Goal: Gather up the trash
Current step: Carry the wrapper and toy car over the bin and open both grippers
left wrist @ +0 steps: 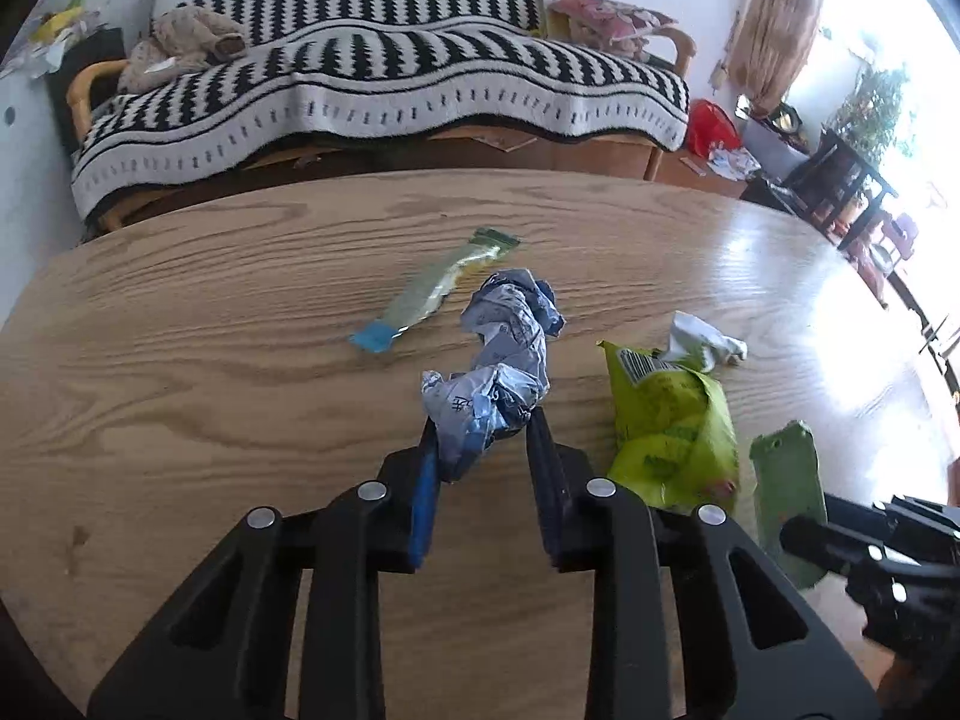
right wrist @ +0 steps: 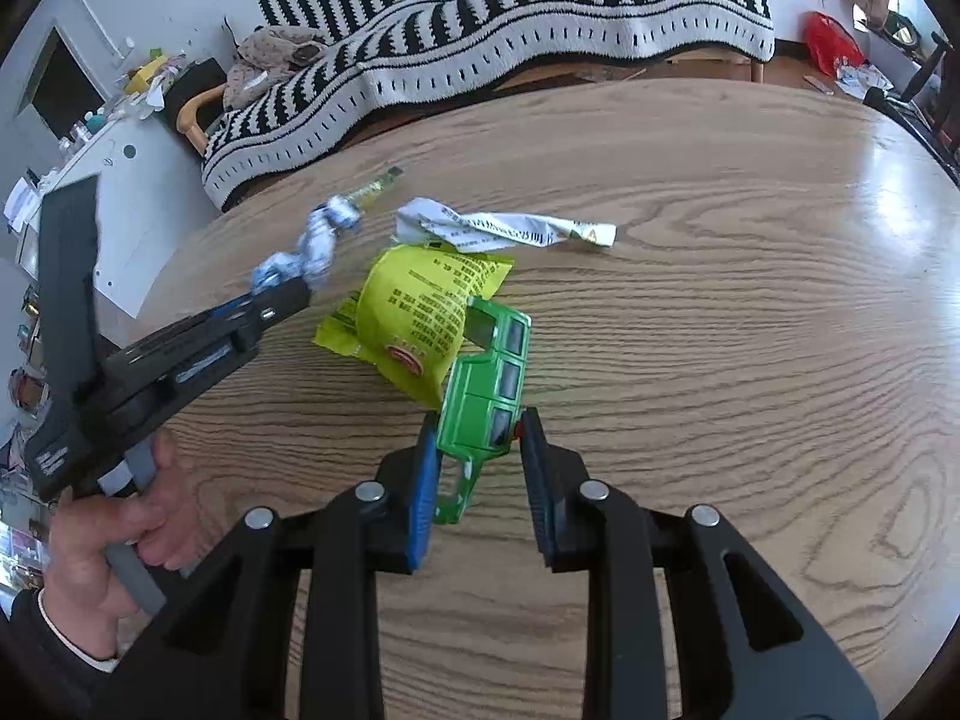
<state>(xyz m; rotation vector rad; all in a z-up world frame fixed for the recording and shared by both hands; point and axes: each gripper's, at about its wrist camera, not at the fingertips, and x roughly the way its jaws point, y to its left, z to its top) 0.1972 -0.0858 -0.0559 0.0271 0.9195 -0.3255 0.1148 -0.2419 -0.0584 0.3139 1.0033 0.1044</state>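
My left gripper [left wrist: 483, 426] is shut on a crumpled blue-grey wrapper [left wrist: 504, 360], holding its near end; it also shows in the right wrist view [right wrist: 312, 252]. My right gripper [right wrist: 477, 429] is shut on a green toy car [right wrist: 489, 390], held by its near end. A yellow-green snack bag [right wrist: 420, 315] lies against the car's far end; it shows in the left wrist view [left wrist: 672, 420] too. A white crumpled wrapper [right wrist: 510, 228] lies beyond it. A long yellow-green sachet [left wrist: 438, 291] with a blue end lies further out.
All lies on a round wooden table [right wrist: 720, 360]. Behind it stands a sofa with a black-and-white striped blanket [left wrist: 372, 78]. A white cabinet [right wrist: 132, 180] stands at the left. The left gripper's body [right wrist: 180, 360] and the hand holding it reach in from the left.
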